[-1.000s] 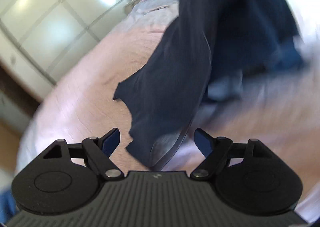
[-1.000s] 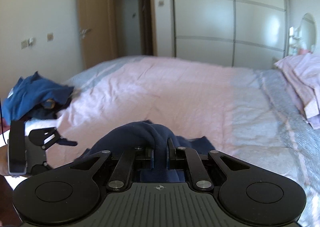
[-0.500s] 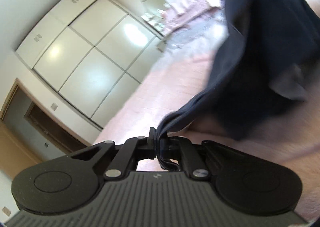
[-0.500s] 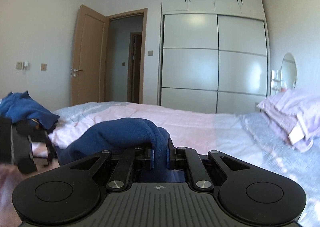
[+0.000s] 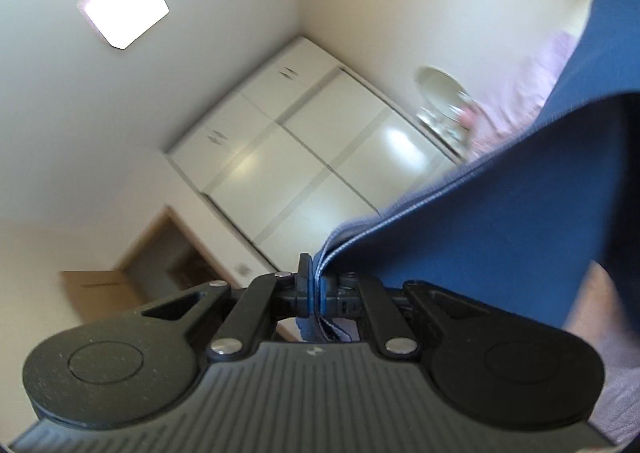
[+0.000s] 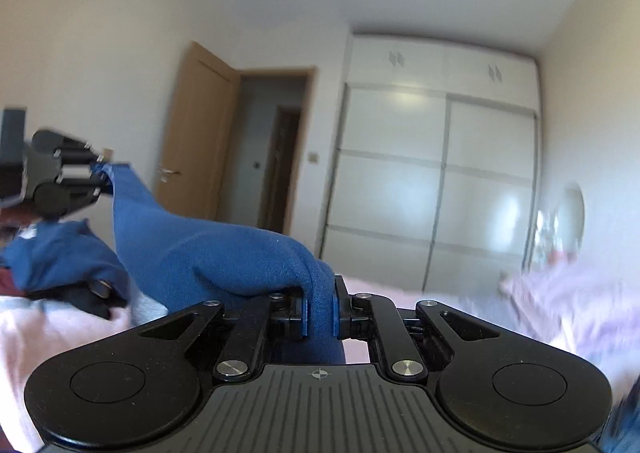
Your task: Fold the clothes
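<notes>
Right wrist: two grippers (image 6: 319, 309), one garment (image 6: 208, 249).

The blue garment (image 6: 208, 253) hangs stretched in the air above the bed, its stitched hem (image 5: 400, 213) pinched at one end and a bunched fold (image 6: 320, 293) pinched at the other.
</notes>
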`<state>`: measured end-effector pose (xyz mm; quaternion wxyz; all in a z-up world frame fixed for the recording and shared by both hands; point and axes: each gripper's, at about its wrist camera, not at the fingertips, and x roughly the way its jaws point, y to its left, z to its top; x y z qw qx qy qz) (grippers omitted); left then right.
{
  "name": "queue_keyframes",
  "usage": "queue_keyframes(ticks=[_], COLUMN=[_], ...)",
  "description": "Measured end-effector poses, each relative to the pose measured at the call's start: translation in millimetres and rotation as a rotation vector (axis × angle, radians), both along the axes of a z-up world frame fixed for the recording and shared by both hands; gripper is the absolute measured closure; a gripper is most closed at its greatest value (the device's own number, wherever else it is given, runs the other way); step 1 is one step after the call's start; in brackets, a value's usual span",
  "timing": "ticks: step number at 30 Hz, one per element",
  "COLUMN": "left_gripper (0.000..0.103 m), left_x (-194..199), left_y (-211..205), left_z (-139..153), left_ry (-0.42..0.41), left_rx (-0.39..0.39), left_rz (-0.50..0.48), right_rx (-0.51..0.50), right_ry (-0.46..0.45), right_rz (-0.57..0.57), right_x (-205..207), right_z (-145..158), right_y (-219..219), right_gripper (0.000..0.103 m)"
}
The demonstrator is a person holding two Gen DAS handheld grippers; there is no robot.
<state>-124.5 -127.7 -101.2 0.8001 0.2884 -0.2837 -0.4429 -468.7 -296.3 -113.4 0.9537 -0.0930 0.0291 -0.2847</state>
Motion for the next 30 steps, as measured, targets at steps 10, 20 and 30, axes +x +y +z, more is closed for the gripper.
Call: queue_keyframes(ticks=[10, 20, 30], left_gripper=[0.099, 0.099, 0.099], left_x=[-2.4, 185.4, 230.1], left_y=[37.5, -168.4, -167.1], left_z=[56.0, -212.4, -251.5], left_ry=[-0.072, 0.335, 0.418], left_rx=[0.030, 0.592, 0.679], left_rz=[0.090, 0.292, 0.276], right_rx=[-0.001, 0.516, 0.604], right_ry=[0.025, 0.364, 0.362], right_rz=[0.103, 0.177, 0.126], right_x=[18.9, 236.4, 199.8], right_z=[64.2, -121.7, -171.0], right_y=[24.3, -205.8, -258.4], right_gripper=[0.094, 0.082, 0.051])
